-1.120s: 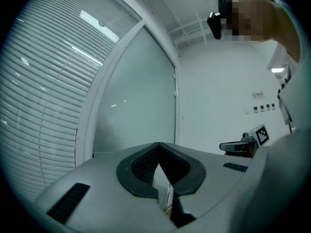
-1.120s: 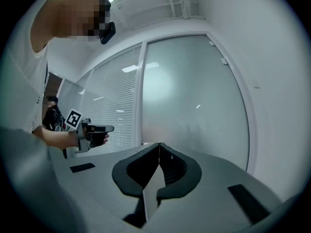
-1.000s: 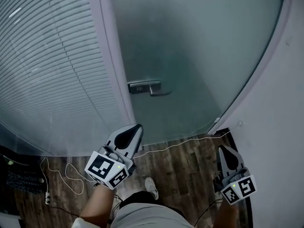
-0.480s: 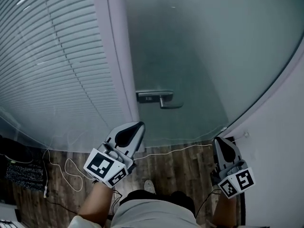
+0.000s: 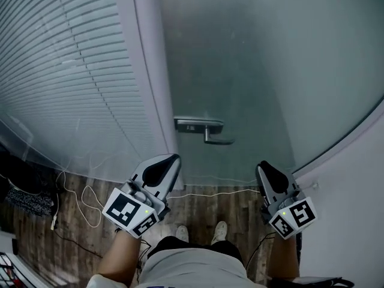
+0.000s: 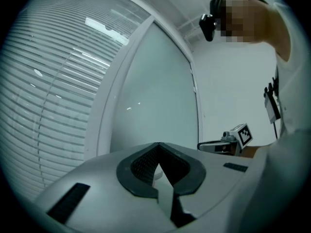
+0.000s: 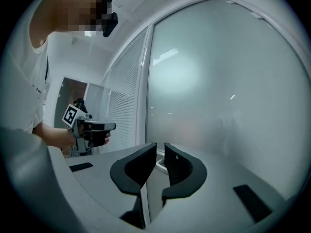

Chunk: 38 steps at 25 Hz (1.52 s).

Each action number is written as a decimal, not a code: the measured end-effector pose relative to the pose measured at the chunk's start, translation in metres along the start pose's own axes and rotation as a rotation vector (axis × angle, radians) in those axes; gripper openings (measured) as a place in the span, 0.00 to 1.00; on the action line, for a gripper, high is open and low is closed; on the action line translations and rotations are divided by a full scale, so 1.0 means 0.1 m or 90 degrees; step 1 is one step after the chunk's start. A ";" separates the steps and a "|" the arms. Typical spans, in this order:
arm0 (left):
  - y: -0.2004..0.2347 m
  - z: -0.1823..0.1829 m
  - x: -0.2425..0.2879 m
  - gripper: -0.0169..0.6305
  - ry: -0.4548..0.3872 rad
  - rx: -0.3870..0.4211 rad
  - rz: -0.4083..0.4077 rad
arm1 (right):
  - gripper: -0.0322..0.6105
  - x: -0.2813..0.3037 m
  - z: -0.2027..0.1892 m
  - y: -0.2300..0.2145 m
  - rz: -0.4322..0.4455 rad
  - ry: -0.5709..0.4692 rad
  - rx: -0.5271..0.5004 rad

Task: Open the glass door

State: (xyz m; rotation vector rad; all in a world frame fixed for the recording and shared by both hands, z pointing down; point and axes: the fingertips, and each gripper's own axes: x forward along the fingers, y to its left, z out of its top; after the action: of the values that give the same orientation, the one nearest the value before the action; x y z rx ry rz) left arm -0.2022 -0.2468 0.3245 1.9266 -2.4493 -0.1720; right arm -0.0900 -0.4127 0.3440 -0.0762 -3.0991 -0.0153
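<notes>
So the big frosted glass door (image 5: 270, 71) fills most of the head view, and it's closed against the pale door frame post (image 5: 147, 71) on its left. Left of that is a wide glass panel with white horizontal blinds (image 5: 60, 71) behind it. A plain white wall (image 5: 360, 191) runs down the right edge. Below it all is dark wood plank flooring (image 5: 198, 206), with the person standing just short of the door.

Both tongs are held out level toward the door and well short of it, neither one touching anything. The left tongs (image 5: 173, 159) sit in front of the frame post, tips pressed together with nothing in them. The right tongs (image 5: 261, 166) are over by the door's right side. They've just been easing open and now show a narrow slit, nothing between the pads.

The silver metal lever handle (image 5: 207, 131) sits on the door's left edge right by the frame, between the two tongs and farther out. A thin white cable (image 5: 90, 209) snakes across the floor along the bottom of the glass.
</notes>
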 end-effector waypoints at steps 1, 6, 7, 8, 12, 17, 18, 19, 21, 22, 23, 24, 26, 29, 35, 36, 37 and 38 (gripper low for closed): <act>-0.04 -0.03 0.02 0.02 0.001 0.000 0.007 | 0.11 0.06 -0.04 -0.03 0.020 0.007 -0.002; -0.14 -0.04 0.07 0.02 0.002 0.006 0.054 | 0.20 0.33 -0.14 -0.16 0.104 0.050 -0.015; -0.14 -0.03 0.08 0.02 0.000 0.005 0.063 | 0.21 0.37 -0.18 -0.19 0.116 0.059 -0.017; -0.13 -0.02 0.10 0.02 -0.002 0.005 0.071 | 0.22 0.42 -0.22 -0.21 0.127 0.069 -0.020; -0.07 -0.02 0.13 0.02 -0.003 0.001 0.097 | 0.27 0.62 -0.31 -0.27 0.161 0.107 -0.043; -0.08 -0.03 0.14 0.02 0.003 0.006 0.101 | 0.31 0.79 -0.51 -0.32 0.176 0.161 -0.075; -0.08 -0.03 0.14 0.02 0.004 0.005 0.102 | 0.32 0.83 -0.56 -0.32 0.180 0.175 -0.084; -0.07 -0.04 0.14 0.02 0.006 0.004 0.102 | 0.33 0.86 -0.61 -0.31 0.184 0.189 -0.092; -0.04 -0.06 0.15 0.02 0.009 0.004 0.102 | 0.34 0.95 -0.74 -0.31 0.189 0.215 -0.108; -0.03 -0.07 0.15 0.03 0.011 0.004 0.101 | 0.34 0.99 -0.80 -0.31 0.191 0.227 -0.115; -0.02 -0.08 0.15 0.03 0.013 0.003 0.101 | 0.34 1.03 -0.87 -0.31 0.192 0.239 -0.123; -0.01 -0.09 0.14 0.02 0.014 0.004 0.100 | 0.35 1.07 -0.93 -0.32 0.194 0.251 -0.132; 0.00 -0.10 0.12 0.02 0.013 0.007 0.104 | 0.35 1.12 -1.05 -0.33 0.196 0.273 -0.154; 0.03 -0.12 0.07 0.02 0.013 0.009 0.114 | 0.35 1.19 -1.19 -0.34 0.202 0.301 -0.178; 0.11 -0.18 0.00 0.02 0.023 0.003 0.129 | 0.35 1.29 -1.33 -0.38 0.193 0.322 -0.180; 0.12 -0.17 0.00 0.02 0.022 0.005 0.132 | 0.35 1.29 -1.33 -0.37 0.193 0.323 -0.180; 0.12 -0.17 -0.01 0.02 0.021 0.006 0.134 | 0.32 1.29 -1.33 -0.37 0.193 0.322 -0.183; 0.13 -0.17 -0.01 0.02 0.021 0.006 0.136 | 0.28 1.29 -1.33 -0.36 0.192 0.321 -0.186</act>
State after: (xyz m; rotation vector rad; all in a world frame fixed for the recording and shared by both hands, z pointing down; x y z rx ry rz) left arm -0.2134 -0.2441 0.3425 1.6418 -2.6142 -0.1235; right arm -0.2148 -0.4439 0.4822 -0.4688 -2.5319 -0.4079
